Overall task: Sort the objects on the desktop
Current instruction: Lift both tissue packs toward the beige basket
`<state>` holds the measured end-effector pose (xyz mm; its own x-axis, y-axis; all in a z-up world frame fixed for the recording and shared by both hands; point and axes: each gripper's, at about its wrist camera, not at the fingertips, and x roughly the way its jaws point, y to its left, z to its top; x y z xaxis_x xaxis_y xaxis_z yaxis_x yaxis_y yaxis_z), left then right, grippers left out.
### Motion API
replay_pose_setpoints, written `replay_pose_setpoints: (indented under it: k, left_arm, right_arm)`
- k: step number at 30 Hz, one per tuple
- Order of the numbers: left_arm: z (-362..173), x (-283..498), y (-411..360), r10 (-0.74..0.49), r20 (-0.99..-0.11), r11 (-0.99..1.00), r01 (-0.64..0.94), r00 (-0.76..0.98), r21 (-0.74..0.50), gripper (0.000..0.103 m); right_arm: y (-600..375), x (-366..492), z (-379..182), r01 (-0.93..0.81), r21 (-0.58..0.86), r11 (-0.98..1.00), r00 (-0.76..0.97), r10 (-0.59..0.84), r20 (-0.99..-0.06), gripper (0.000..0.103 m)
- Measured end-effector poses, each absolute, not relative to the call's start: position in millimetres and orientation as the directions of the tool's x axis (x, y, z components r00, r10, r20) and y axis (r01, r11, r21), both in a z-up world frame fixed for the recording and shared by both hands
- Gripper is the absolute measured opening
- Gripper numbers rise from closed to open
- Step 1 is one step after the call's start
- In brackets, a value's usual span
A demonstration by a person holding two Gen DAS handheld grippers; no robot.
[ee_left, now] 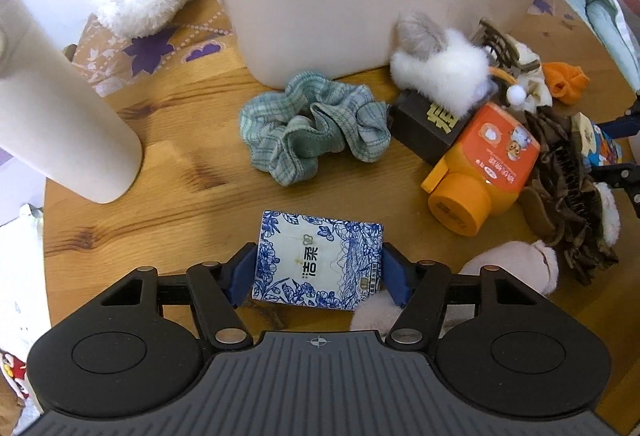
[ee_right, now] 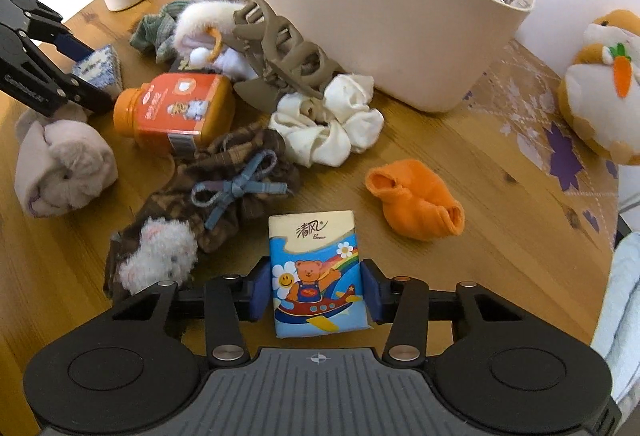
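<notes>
My left gripper (ee_left: 319, 272) is shut on a blue-and-white floral tissue pack (ee_left: 318, 264), held just above the wooden table (ee_left: 172, 195). It also shows in the right wrist view (ee_right: 86, 71), gripping that pack (ee_right: 100, 69). My right gripper (ee_right: 315, 290) is shut on a tissue pack with a cartoon bear (ee_right: 316, 276). A beige bin (ee_left: 360, 7) holding several items stands at the back; it also shows in the right wrist view (ee_right: 380, 19).
On the table lie a green scrunchie (ee_left: 316, 127), an orange bottle (ee_left: 484, 171), a dark box (ee_left: 424, 123), a brown claw clip (ee_right: 280, 47), a white scrunchie (ee_right: 328, 123), an orange sock (ee_right: 416, 203), a pink sock roll (ee_right: 64, 163) and a beige cup (ee_left: 60, 107). Plush toys sit at the edges.
</notes>
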<state>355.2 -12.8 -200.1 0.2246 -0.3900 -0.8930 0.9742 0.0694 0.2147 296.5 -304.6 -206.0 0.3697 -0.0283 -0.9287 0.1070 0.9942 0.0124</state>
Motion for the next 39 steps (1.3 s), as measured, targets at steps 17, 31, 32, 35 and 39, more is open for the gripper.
replay_pose_setpoints:
  k: [17,31,32,35,39]
  left_arm:
    - [-109,336,9,-0.616,-0.762,-0.012,0.965,0.2,0.263,0.066]
    - [-60,305,-16,-0.745,-0.641,-0.049,0.944,0.183,0.327,0.066]
    - [-59,303,-20,-0.749,-0.637,-0.05,0.943,0.183,0.329,0.066]
    - [-54,301,-35,-0.762,-0.62,-0.043,0.939,0.189,0.34,0.066]
    - [-50,297,-56,-0.784,-0.582,-0.013,0.931,0.218,0.365,0.066]
  right_arm:
    - [-324,261,-124,0.176,0.032,0.984,0.514,-0.065,-0.855,0.044]
    - [-346,291,-49,0.163,-0.08,0.983,0.658,-0.169,-0.734,0.044]
    - [-347,294,-47,0.166,-0.079,0.983,0.668,-0.171,-0.724,0.044]
    - [-351,306,-43,0.174,-0.082,0.981,0.686,-0.181,-0.705,0.044]
    - [-353,321,-43,0.272,-0.067,0.96,0.688,-0.243,-0.684,0.044]
